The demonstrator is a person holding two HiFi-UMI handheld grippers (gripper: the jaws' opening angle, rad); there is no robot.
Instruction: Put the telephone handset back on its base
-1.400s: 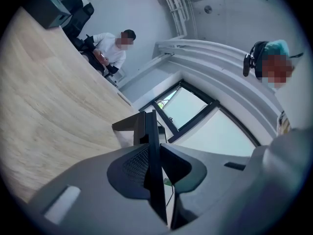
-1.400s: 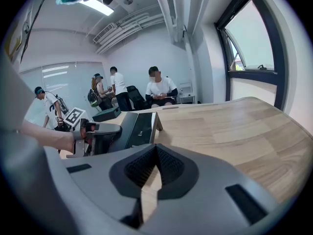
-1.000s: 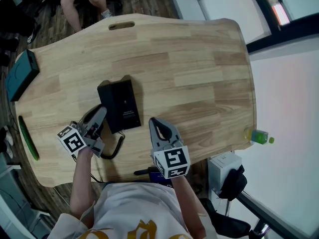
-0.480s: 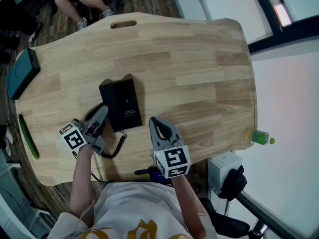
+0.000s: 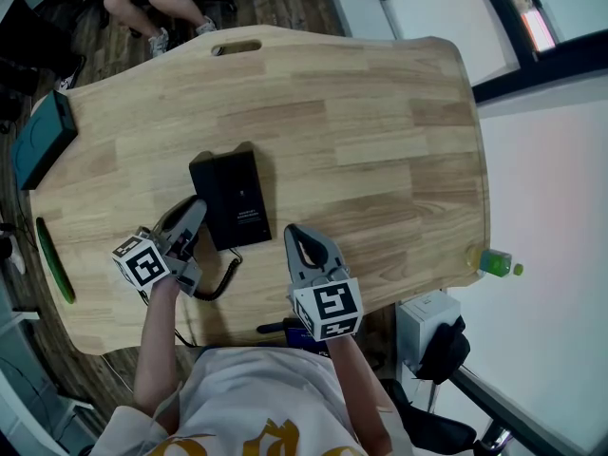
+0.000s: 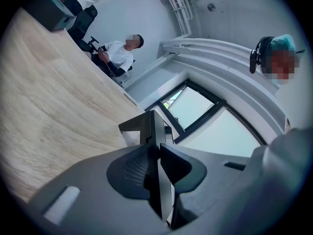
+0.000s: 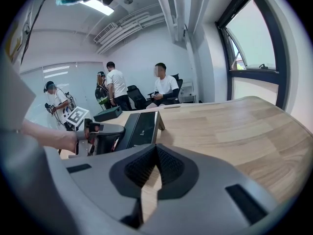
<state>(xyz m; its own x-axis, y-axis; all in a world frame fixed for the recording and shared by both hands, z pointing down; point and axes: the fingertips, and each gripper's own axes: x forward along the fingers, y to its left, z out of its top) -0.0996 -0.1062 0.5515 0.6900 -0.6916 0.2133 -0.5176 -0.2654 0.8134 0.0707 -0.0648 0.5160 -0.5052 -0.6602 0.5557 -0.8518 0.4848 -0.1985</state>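
Handset (image 6: 163,186), a slim black slab trailing a black cord (image 5: 225,275), is clamped edge-on between the left gripper's (image 5: 190,218) fingers, just beside the flat black rectangular base (image 5: 228,200) on the wooden surface (image 5: 380,141). The right gripper's (image 5: 294,231) fingers are together at the tips, holding nothing.

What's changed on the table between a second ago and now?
Nothing visibly changed. The left gripper stays shut on the handset beside the base. The right gripper stays shut and empty, and the cord lies as before.
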